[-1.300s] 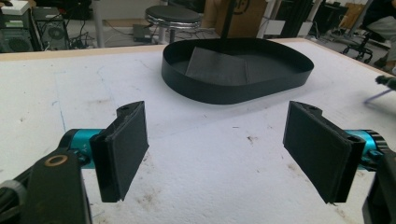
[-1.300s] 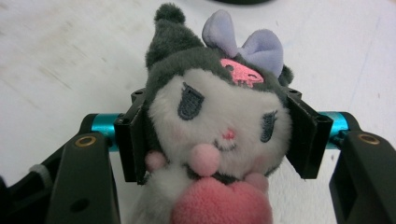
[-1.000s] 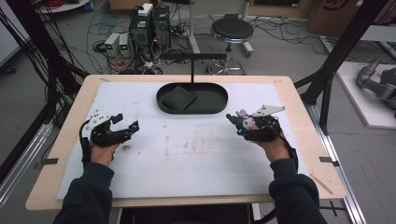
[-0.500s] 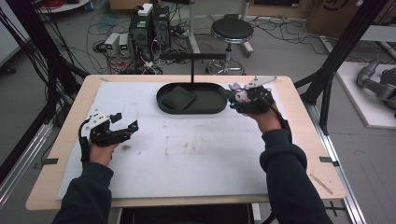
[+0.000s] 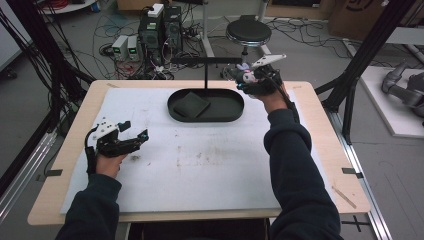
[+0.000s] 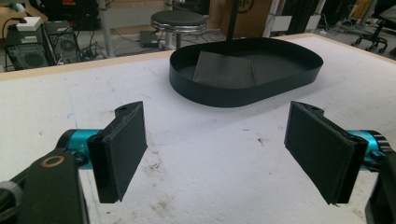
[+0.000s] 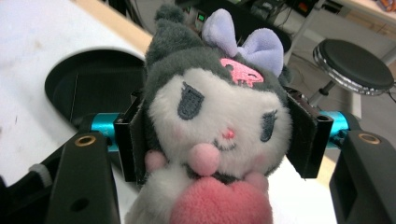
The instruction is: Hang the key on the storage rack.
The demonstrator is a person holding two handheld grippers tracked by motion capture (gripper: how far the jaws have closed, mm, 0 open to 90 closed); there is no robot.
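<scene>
One container stands on the table [image 5: 320, 165]: a black oval tray [image 5: 206, 106] with a low upright wall, placed at the far middle of the white mat [image 5: 200, 165]. Inside it, toward its left end in the high view, lies a dark flat square pad [image 5: 188, 105], set at a slight angle to the tray wall. The rest of the tray floor is bare. A thin black post [image 5: 206, 75] with a crossbar rises just behind the tray.

The right gripper [image 5: 246, 77] is held above the far right end of the tray, near the table's back edge. Its jaws are clamped on a plush toy [image 7: 215, 112]: a white face, dark grey hood, lilac bow and a pink heart at its front. In the right gripper view the two black pads press against both sides of the toy's head, and the tray's curved end lies below and behind it. The toy is off the table, carried in the air.

The left gripper [image 5: 132, 141] rests low over the near left part of the mat, well apart from the tray. Its jaws stand wide apart with nothing between them; the left gripper view shows stained mat in the gap and the tray beyond.

Compared with half a second ago, the right gripper and toy have moved farther back and slightly up, from beside the tray's right end to above its far rim. One second ago they were over the mat on the near right. The left gripper has not moved.
</scene>
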